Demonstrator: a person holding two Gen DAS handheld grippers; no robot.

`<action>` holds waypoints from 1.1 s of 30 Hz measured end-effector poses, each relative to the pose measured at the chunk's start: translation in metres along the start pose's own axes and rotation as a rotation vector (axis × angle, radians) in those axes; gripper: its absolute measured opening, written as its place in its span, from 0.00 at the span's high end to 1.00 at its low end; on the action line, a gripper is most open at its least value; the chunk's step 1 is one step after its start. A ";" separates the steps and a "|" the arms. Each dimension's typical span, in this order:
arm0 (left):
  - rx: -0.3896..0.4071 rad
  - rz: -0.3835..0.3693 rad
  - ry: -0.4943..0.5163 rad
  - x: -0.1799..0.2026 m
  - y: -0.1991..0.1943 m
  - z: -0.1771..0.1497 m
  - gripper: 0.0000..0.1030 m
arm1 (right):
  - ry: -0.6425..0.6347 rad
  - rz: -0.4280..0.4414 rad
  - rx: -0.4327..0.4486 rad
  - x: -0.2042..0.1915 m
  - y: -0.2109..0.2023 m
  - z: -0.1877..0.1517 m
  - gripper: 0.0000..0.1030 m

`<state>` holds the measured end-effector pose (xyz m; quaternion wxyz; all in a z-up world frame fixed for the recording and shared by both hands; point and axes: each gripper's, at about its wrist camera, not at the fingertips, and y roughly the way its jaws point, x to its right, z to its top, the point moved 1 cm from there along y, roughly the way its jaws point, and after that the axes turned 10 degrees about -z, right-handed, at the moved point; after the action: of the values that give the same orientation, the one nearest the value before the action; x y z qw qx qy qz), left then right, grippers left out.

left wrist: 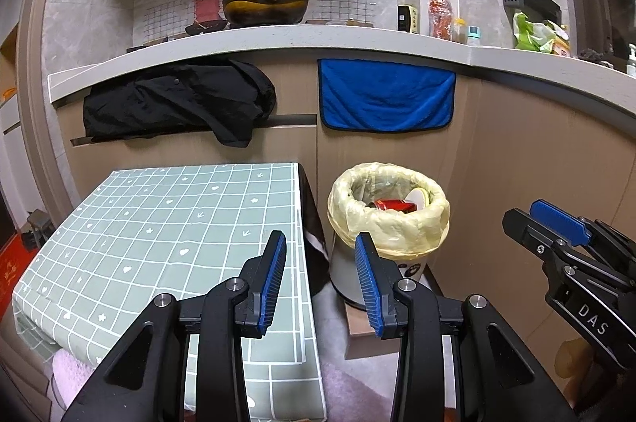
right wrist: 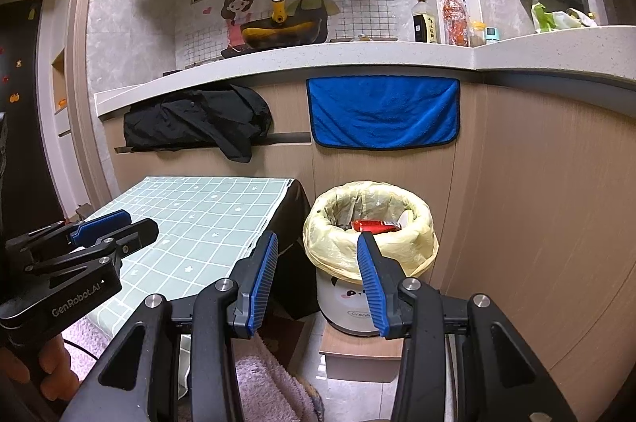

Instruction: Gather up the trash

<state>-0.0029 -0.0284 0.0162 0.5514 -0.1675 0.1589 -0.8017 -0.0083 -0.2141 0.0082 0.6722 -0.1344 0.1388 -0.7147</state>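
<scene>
Trash point(left wrist: 393, 206) fills the bin point(left wrist: 387, 219); both hand-held grippers point(left wrist: 321, 277) point(right wrist: 318, 279) spread, empty; another drop might spill over.

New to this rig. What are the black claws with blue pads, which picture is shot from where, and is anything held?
No robot arm here: a person holds a two-finger gripper in each hand, each carrying a fisheye camera looking along its fingers. One picture is from the left gripper; there the right gripper shows at the right edge. The other is from the right gripper, with the left gripper at its left edge. Both stand open and hold nothing. Ahead is a table with a green checked cloth, nothing visible on it. Beside it stands a bin with a yellow liner; a red can lies inside. Behind, a blue towel hangs on the cabinet.
</scene>
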 end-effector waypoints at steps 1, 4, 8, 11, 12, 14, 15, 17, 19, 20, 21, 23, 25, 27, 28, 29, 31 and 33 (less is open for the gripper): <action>0.000 0.000 0.001 0.001 0.000 0.000 0.64 | 0.000 -0.001 0.000 0.000 0.000 0.000 0.62; 0.001 -0.003 0.003 0.003 0.000 0.000 0.64 | -0.001 -0.001 0.002 0.000 0.000 0.000 0.62; 0.001 -0.003 0.004 0.003 0.000 0.000 0.64 | 0.000 -0.002 0.002 0.001 0.000 0.000 0.62; 0.001 -0.006 0.006 0.005 0.001 0.001 0.64 | -0.001 0.000 0.001 0.002 0.001 0.001 0.62; 0.001 -0.008 0.006 0.004 0.001 0.001 0.64 | -0.001 -0.001 0.002 0.002 0.001 0.001 0.62; 0.001 -0.009 0.005 0.004 0.001 0.001 0.64 | 0.001 0.000 0.003 0.003 0.000 0.001 0.62; 0.001 -0.009 0.006 0.004 0.001 0.001 0.64 | 0.002 -0.001 0.002 0.003 0.000 0.001 0.62; 0.000 -0.010 0.006 0.005 0.001 0.001 0.64 | 0.001 0.000 0.001 0.003 0.001 0.001 0.62; -0.001 -0.011 0.006 0.005 0.001 0.001 0.64 | 0.002 0.001 0.001 0.003 0.000 0.001 0.62; -0.001 -0.012 0.006 0.005 0.001 0.001 0.64 | 0.001 -0.001 0.000 0.003 0.000 0.002 0.62; -0.002 -0.012 0.005 0.005 0.001 0.000 0.64 | 0.002 -0.001 0.000 0.003 0.000 0.002 0.62; -0.003 -0.014 0.004 0.005 0.001 0.000 0.64 | 0.002 0.000 0.000 0.004 0.000 0.002 0.62; -0.006 -0.015 0.002 0.005 0.002 0.000 0.64 | 0.002 -0.001 0.000 0.004 0.000 0.002 0.62; -0.007 -0.014 0.000 0.006 0.002 0.000 0.64 | 0.001 0.000 0.001 0.004 0.001 0.002 0.62; -0.007 -0.015 0.000 0.005 0.002 0.000 0.64 | 0.001 0.000 0.000 0.004 0.001 0.002 0.62; -0.007 -0.016 0.000 0.005 0.003 0.000 0.64 | 0.001 0.000 0.000 0.004 0.001 0.002 0.62; -0.007 -0.016 0.000 0.005 0.003 0.000 0.64 | 0.001 0.002 -0.002 0.004 0.001 0.002 0.62; -0.010 -0.014 -0.003 0.004 0.003 0.000 0.64 | 0.002 -0.002 -0.003 0.004 -0.001 0.001 0.62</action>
<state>-0.0017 -0.0334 0.0148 0.5452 -0.1726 0.1606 -0.8045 -0.0087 -0.2176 0.0095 0.6711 -0.1347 0.1403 -0.7153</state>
